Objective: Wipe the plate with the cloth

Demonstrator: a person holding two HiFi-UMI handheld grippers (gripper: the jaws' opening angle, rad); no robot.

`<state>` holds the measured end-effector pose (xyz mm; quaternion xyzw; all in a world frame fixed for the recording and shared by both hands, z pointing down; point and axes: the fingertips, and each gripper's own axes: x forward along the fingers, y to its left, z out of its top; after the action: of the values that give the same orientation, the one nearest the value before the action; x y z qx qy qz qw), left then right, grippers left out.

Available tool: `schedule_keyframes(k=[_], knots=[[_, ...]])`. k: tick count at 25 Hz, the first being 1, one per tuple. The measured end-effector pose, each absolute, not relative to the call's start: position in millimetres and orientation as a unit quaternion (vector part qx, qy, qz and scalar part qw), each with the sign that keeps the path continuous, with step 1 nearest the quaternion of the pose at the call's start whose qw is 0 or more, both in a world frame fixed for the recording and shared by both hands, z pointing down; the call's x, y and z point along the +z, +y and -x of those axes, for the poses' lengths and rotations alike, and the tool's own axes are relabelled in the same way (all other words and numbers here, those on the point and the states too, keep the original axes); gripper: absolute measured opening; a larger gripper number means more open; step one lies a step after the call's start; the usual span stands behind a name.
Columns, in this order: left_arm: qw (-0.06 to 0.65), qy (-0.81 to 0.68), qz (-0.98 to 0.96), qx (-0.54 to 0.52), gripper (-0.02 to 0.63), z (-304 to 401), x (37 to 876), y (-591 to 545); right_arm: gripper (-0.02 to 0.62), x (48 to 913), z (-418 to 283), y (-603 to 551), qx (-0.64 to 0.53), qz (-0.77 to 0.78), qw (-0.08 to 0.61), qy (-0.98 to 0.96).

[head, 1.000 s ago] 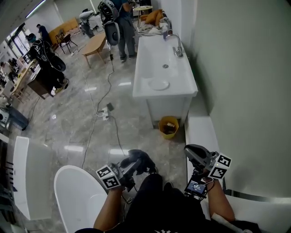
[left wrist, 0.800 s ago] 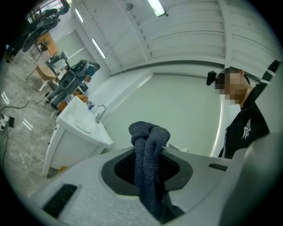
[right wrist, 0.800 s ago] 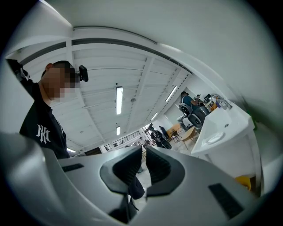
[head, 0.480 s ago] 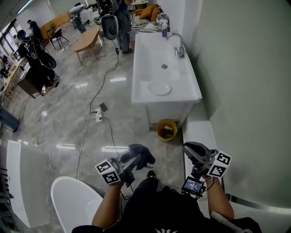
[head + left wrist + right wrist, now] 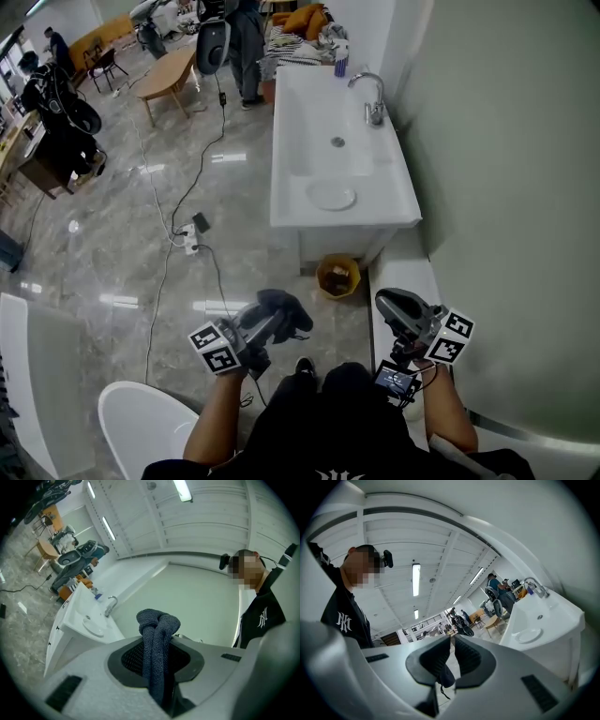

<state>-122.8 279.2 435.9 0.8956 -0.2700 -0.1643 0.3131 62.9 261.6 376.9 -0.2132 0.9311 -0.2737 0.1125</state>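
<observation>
A white plate (image 5: 332, 196) lies in the long white sink (image 5: 285, 197) ahead of me; it also shows in the left gripper view (image 5: 93, 628) and the right gripper view (image 5: 528, 635). My left gripper (image 5: 279, 321) is held low at the lower middle of the head view, far short of the sink, and is shut on a dark grey cloth (image 5: 285, 307). The cloth (image 5: 157, 634) bunches in a knot above the left gripper (image 5: 157, 644). My right gripper (image 5: 388, 304) is shut with nothing in it (image 5: 451, 641).
A yellow bin (image 5: 338, 276) stands on the floor under the sink's near end. A cable and power strip (image 5: 190, 237) cross the marble floor at left. A white tub (image 5: 141, 422) sits at bottom left, a white ledge (image 5: 401, 267) runs along the right wall. A faucet (image 5: 373, 98) stands at the sink's far right.
Both grippers have been carried forward across the floor, and the sink with the plate now lies nearer. The cloth stays in the left gripper; the right stays shut.
</observation>
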Motion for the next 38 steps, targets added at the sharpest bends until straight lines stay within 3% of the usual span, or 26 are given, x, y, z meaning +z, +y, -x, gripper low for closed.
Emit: schedule_keyframes(k=[24,34,37,38], knots=[[0.313,-0.351,-0.872,-0.134,0.064,75,453,48,0.006,420,-122,6,-0.302,0.177,0.097,0.932],[0.324,-0.344,-0.872,-0.126,0.063,97,477,-30,0.009,469,-105,-70,-0.351,0.205,0.074,0.91],[0.333,-0.326,-0.877,-0.12,0.064,111,482,-51,0.11,475,-89,-85,-0.362,0.214,0.06,0.905],[0.335,-0.32,-0.878,-0.119,0.064,116,482,-58,0.11,476,-84,-90,-0.363,0.217,0.053,0.905]])
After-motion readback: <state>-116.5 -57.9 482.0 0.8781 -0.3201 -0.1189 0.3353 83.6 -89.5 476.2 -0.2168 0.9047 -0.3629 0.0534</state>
